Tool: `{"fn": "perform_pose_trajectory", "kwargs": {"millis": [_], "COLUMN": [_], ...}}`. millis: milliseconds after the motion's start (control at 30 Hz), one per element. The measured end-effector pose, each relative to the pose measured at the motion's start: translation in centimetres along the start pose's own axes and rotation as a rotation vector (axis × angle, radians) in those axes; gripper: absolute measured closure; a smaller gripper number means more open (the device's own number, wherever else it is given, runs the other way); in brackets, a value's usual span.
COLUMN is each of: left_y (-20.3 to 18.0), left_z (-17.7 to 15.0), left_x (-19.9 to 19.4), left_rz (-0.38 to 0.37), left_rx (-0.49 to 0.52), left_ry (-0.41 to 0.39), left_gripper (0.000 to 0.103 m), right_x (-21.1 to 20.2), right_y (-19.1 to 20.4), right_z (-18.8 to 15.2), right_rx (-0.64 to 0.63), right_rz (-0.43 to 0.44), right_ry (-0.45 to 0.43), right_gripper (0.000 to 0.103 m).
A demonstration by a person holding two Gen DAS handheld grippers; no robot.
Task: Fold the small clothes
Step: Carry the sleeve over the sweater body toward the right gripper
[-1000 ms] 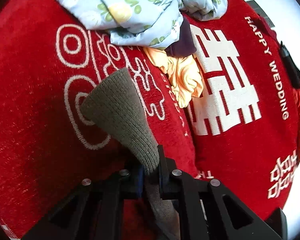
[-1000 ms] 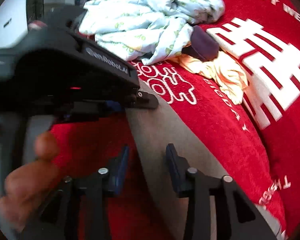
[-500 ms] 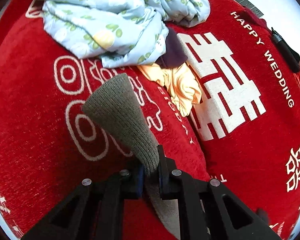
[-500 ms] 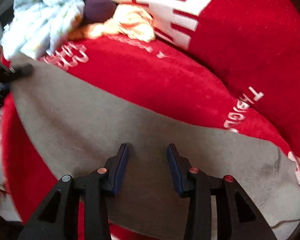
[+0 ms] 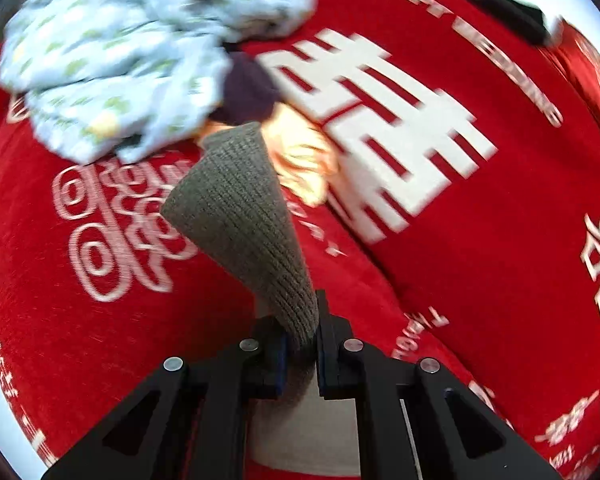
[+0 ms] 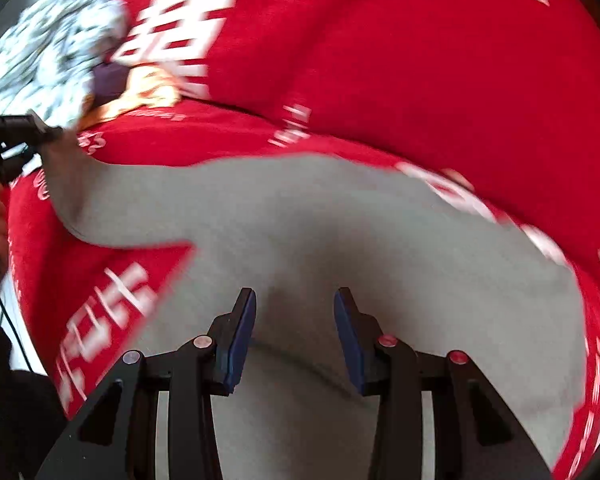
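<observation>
A grey garment lies spread on the red blanket. Its ribbed knit cuff stands up in the left wrist view, pinched between the pads of my left gripper, which is shut on it. That left gripper also shows at the far left of the right wrist view, holding a pulled-out corner of the garment. My right gripper is open, its blue pads hovering just over the garment's middle, holding nothing.
A pile of pale blue floral cloth, a dark purple piece and an orange piece lie at the far side of the blanket. A black object sits near the blanket's far right edge.
My left gripper has moved with the cuff toward the cloth pile. The right view has swung across the grey garment, which now fills its lower half; both views are motion-blurred.
</observation>
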State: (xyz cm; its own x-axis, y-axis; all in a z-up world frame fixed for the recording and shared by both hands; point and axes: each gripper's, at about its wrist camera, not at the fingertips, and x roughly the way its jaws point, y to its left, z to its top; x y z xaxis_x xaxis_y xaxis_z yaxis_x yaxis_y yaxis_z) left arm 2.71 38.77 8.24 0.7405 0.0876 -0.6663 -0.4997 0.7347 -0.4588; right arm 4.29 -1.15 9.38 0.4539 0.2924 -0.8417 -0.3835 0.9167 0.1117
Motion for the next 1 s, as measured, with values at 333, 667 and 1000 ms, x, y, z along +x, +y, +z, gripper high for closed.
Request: {"fn": "perform_pose_trajectory", "kwargs": {"millis": [333, 667, 1000], "left_y": [-12.7, -19.9, -24.7], "left_z": [-6.4, -13.7, -17.6], "left_x": [1.1, 1.1, 0.3], "left_rz": [-0.018, -0.012, -0.009], "left_rx": [0.251, 0.413, 0.504], "left_ry": [0.175, 0.255, 0.268], "left_gripper": [0.091, 0.091, 0.091], "right_x": [-1.3, -1.9, -4.0], "right_y": [-5.7, -9.3, -12.6], "right_z": [-3.9, -5.9, -8.2], "right_rx": [0.100, 0.179, 0.213], "right_rz": [-0.052, -0.088, -0.110], "right_ry": [0.010, -0.010, -0.063], "right_gripper": [0.059, 0.039, 0.039]}}
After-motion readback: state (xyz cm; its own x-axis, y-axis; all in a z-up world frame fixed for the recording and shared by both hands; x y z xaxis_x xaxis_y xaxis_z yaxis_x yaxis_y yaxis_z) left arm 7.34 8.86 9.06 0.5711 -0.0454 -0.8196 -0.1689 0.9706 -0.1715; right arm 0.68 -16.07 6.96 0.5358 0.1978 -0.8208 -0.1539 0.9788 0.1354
